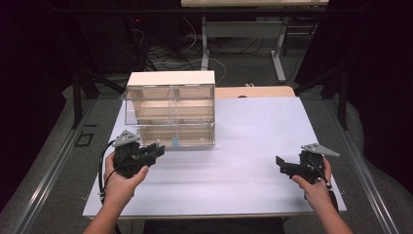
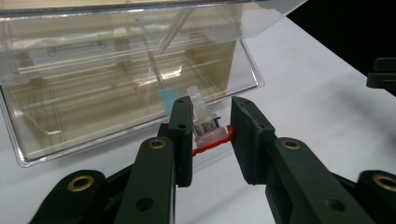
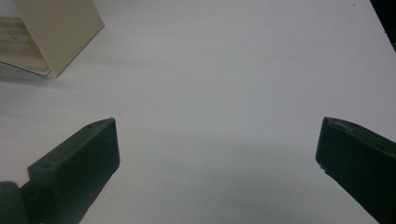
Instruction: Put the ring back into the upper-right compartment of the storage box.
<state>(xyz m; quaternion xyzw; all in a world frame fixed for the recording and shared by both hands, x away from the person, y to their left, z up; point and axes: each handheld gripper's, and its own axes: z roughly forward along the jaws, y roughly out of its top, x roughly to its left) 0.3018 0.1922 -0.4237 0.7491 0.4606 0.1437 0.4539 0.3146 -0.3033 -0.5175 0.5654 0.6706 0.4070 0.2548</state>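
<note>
A clear plastic drawer cabinet (image 1: 170, 109) with a cream top stands at the back left of the white table (image 1: 253, 131). Its lowest drawer (image 2: 93, 93) carries a small blue label (image 2: 168, 100) and a clear front handle (image 2: 203, 116) with a red mark beneath. My left gripper (image 1: 158, 147) is right in front of that drawer. In the left gripper view its jaws (image 2: 212, 105) stand on either side of the handle, open, with a gap on the right side. My right gripper (image 1: 278, 162) hovers low over bare table at the right, jaws wide open (image 3: 217, 123) with nothing between them.
The cabinet's cream side wall (image 3: 60, 32) lies far up-left of the right gripper. A brown board (image 1: 253, 91) sticks out behind the table's far edge. Desk legs (image 1: 280, 53) and cables sit on the floor beyond. The table's front edge runs close to both hands.
</note>
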